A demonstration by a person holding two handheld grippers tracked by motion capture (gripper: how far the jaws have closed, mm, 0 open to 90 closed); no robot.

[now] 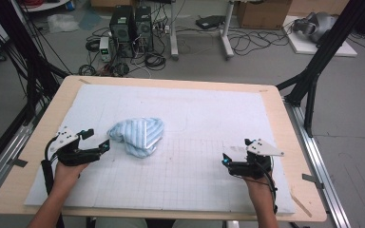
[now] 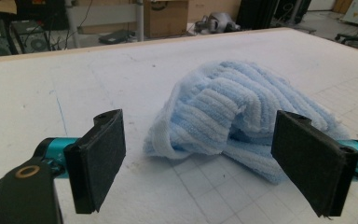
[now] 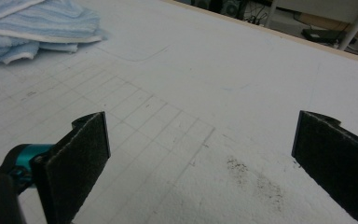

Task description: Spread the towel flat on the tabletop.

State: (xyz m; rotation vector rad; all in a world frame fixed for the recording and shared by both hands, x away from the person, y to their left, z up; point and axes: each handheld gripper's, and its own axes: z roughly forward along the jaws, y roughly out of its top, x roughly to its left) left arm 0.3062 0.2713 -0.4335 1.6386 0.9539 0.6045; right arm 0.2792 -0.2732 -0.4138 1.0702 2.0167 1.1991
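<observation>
towel: crumpled light-blue striped towel [image 1: 138,135] lying on the white mat [image 1: 209,118], left of centre
left gripper: left gripper [image 1: 98,140] sitting just beside the towel's left edge, jaws spread wide, gripping nothing, towel lying ahead between them
right gripper: right gripper [image 1: 236,151] resting well apart from the towel, over the gridded mat, jaws gaping wide, holding nothing
table: wooden table [image 1: 285,123] carrying the mat

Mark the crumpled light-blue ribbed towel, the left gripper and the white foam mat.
Crumpled light-blue ribbed towel [image 1: 138,135], high view, middle of the heap.
Left gripper [image 1: 98,139], high view, between its open fingertips.
White foam mat [image 1: 209,114], high view, bare surface.
</observation>
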